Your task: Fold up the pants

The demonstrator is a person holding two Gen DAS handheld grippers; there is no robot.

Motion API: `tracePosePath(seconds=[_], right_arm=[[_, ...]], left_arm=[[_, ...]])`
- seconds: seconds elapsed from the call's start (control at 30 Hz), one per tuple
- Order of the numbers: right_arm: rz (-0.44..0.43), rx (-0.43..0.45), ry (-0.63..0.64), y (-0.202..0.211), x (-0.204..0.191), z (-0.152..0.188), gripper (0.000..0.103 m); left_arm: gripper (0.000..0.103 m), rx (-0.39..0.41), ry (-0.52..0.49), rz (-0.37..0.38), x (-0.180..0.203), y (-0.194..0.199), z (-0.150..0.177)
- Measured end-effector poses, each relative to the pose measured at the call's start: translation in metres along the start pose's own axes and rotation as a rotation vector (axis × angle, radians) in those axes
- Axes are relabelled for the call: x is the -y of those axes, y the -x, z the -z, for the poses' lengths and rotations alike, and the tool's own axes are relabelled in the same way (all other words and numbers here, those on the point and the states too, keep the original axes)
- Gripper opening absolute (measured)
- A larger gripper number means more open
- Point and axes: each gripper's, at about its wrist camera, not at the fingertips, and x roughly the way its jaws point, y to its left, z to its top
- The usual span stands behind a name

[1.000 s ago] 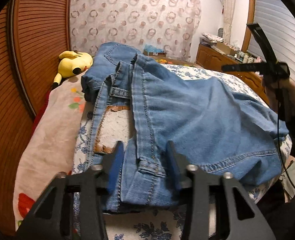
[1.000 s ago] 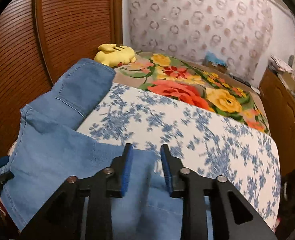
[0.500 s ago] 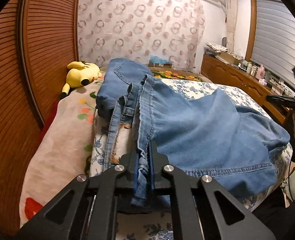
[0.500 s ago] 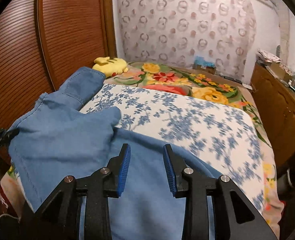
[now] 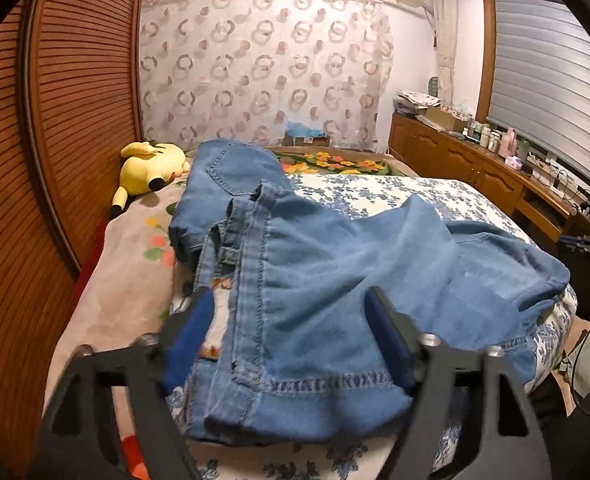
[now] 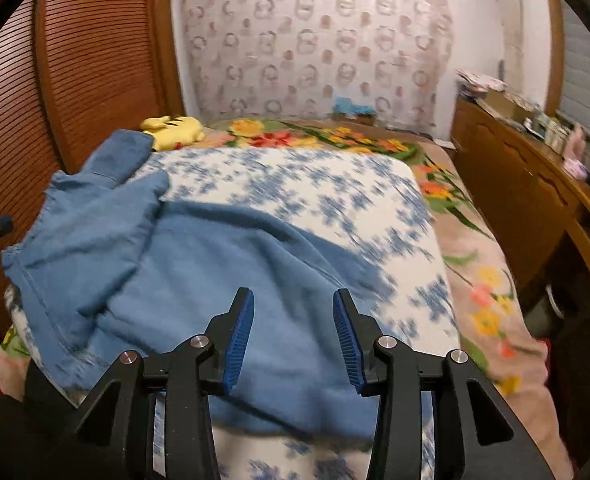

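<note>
Left wrist view: jeans (image 5: 335, 280) sprawl mid-frame on the bed (image 5: 435, 196). Heavy, limp denim; thick waistband hems give the surest hold. Left gripper (image 5: 291, 344) and right gripper (image 6: 291, 336) are opening, holding nothing.

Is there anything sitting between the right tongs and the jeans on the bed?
Nothing visible. The right tongs hover directly over the jeans, jaws opening with only bare denim beneath them. The yellow plush toy lies far off at the head of the bed, clear of the path.
</note>
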Motion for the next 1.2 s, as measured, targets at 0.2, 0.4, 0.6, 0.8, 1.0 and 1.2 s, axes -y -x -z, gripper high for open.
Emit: tracePosePath(seconds=[0.2,0.4,0.6,0.8,1.0,1.2], right_arm=[[0.036,-0.019,-0.063,-0.003,0.017,0.015,0.043],[0.084,-0.048,-0.088,-0.009,0.029,0.026,0.043],[0.066,-0.048,-0.118,-0.008,0.033,0.029,0.043],[0.055,-0.039,-0.125,-0.008,0.036,0.032,0.043],[0.045,-0.029,-0.136,-0.004,0.040,0.041,0.043],[0.051,-0.024,-0.134,-0.004,0.041,0.040,0.043]], left_arm=[[0.079,0.008,-0.018,0.012,0.007,-0.024,-0.021],[0.059,-0.051,-0.027,-0.020,0.002,-0.061,-0.047],[0.042,-0.124,0.002,-0.066,-0.010,-0.098,-0.064],[0.007,-0.130,-0.044,-0.127,-0.009,-0.098,-0.070],[0.007,-0.081,0.021,-0.188,-0.040,-0.079,-0.079],[0.016,-0.060,0.028,-0.134,-0.037,-0.067,-0.080]])
